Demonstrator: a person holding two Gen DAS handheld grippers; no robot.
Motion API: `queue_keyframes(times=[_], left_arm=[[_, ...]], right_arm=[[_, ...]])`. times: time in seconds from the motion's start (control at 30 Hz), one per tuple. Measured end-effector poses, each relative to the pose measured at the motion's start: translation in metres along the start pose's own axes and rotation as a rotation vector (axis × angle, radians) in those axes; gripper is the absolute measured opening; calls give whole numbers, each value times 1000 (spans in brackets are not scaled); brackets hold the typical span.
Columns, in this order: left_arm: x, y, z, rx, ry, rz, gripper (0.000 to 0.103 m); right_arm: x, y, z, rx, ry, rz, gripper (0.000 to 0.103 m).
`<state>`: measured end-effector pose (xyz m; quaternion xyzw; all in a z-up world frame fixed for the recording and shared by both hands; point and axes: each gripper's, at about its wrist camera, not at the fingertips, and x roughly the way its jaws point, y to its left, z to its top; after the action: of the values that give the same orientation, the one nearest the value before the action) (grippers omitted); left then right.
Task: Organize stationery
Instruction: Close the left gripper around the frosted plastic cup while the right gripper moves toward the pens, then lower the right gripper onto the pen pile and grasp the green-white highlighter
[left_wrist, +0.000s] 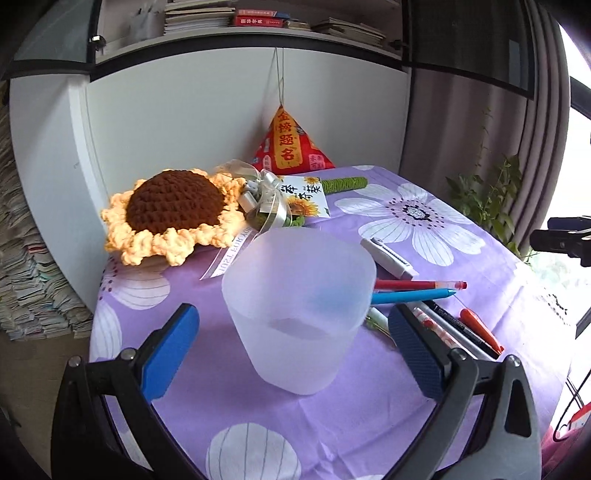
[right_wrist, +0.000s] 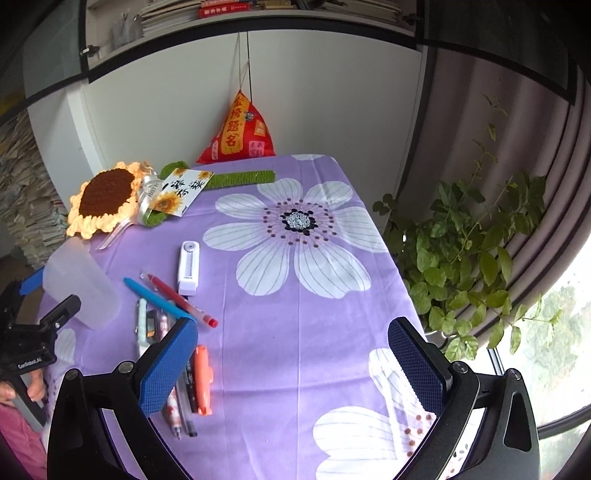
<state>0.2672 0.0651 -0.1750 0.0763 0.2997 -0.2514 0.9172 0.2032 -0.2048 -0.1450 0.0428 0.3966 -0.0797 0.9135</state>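
A frosted plastic cup (left_wrist: 299, 306) stands upright on the purple flowered tablecloth (left_wrist: 332, 417), between the open fingers of my left gripper (left_wrist: 295, 325), which do not touch it. To its right lie a red pen (left_wrist: 417, 284), a blue pen (left_wrist: 410, 296), a white correction tape (left_wrist: 391, 257), an orange marker (left_wrist: 480, 328) and other pens. In the right wrist view the cup (right_wrist: 79, 280), red pen (right_wrist: 181, 300), blue pen (right_wrist: 155, 297), correction tape (right_wrist: 189, 267) and orange marker (right_wrist: 203, 380) lie left of my open, empty right gripper (right_wrist: 295, 354).
A crocheted sunflower (left_wrist: 173, 218) with a ribbon and card, a green wrapped stem (right_wrist: 240, 180) and a red pyramid pouch (right_wrist: 240, 133) sit at the table's far side against a white cabinet. A leafy plant (right_wrist: 472, 251) stands past the right table edge.
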Motion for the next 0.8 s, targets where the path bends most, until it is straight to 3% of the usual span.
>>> queue_keyframes(times=[0.1,0.2,0.43,0.63,0.7,0.8], left_arm=[[8,4,1,1,1,-27,83],[14,3,-2,-4,29,-54,73],[0,-13,-5,13,35,25,73],[-21,-30,-18,-23,64,196,73],[-24,-27,-23,-53,71,245,73],[-28,-20,-29,-119,67,264,73]], right_arm=[[10,4,4,0,14,-1,103],[20,7,4,1,36,-2,103],[22,10,4,-17,47,5,103],[19,26,4,-131,26,95,103],[19,39,2,-222,23,122,96],[19,58,-7,-310,64,205,65]])
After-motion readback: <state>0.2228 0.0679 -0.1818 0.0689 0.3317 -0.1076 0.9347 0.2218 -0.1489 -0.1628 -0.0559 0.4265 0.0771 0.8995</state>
